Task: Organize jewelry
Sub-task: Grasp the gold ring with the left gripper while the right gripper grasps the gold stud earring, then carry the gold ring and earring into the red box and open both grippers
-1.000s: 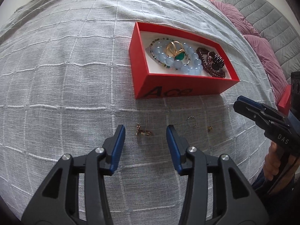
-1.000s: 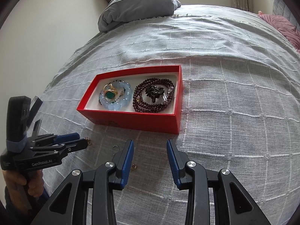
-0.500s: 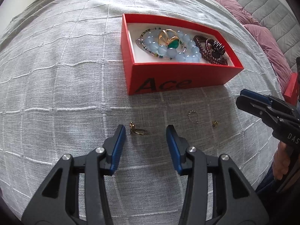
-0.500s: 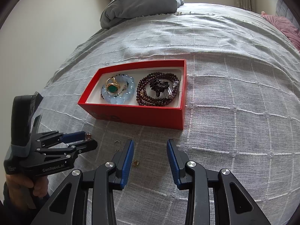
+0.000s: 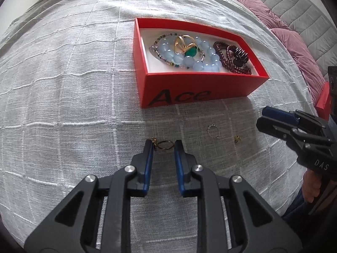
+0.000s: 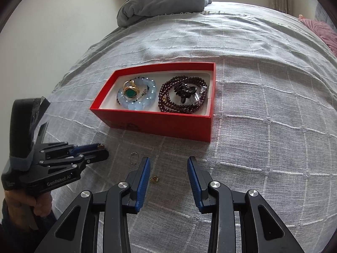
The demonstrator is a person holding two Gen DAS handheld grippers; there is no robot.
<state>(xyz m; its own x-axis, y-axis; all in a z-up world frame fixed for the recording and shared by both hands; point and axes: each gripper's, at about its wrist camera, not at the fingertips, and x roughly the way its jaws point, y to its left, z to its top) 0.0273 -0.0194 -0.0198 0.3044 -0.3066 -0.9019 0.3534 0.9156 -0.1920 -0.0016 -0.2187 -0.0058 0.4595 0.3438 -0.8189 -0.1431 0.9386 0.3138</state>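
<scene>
The left gripper (image 5: 163,145) is low over the grey bedspread (image 5: 63,84), level and pointing at the red box (image 5: 189,88). Its jaws are narrowed to a small gap with a gold ring (image 5: 163,145) lying between the tips; the left tip touches the ring's setting, but whether the ring is actually pinched I cannot tell. A hand (image 6: 31,202) grips its handle at the near left.

To the right, a beaded ring (image 5: 212,131) and a small stud (image 5: 237,138) lie apart on the cloth, near the box's front wall. Inside the box, left to right: a pale blue bracelet (image 5: 189,59) with a green-stone ring (image 5: 187,46) on it, then a dark red bracelet (image 5: 229,60).

The right gripper (image 6: 169,164) hovers near, jaws wide and holding nothing, the stud (image 6: 154,178) just beside its left finger (image 6: 143,179).
</scene>
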